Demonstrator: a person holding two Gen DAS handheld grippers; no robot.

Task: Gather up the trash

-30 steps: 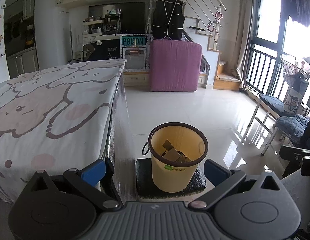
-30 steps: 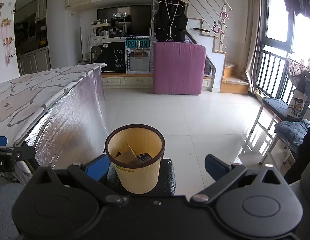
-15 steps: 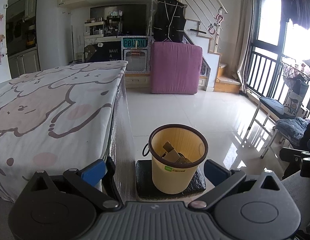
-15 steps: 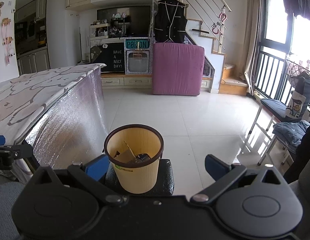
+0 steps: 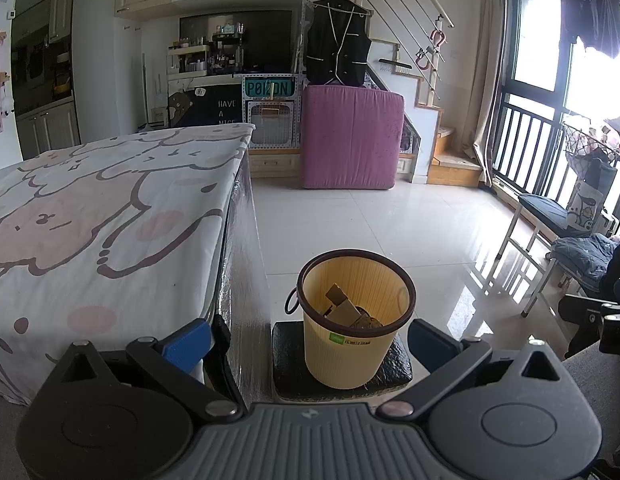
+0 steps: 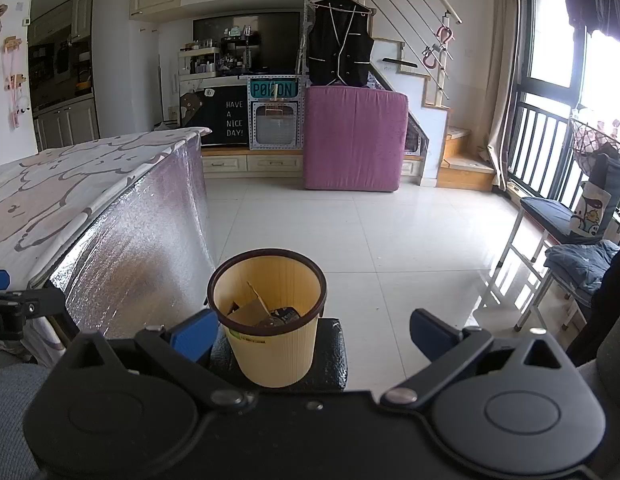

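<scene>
Little has changed over the last second. In the left wrist view the bin (image 5: 354, 320) has crept slightly upward, further ahead of the wide-spread left claw (image 5: 310, 342), and more of the table (image 5: 110, 208) top shows on that claw's left. In the right wrist view the bin (image 6: 268, 320) has edged a touch left between the right claw's (image 6: 311, 334) fingers.
</scene>
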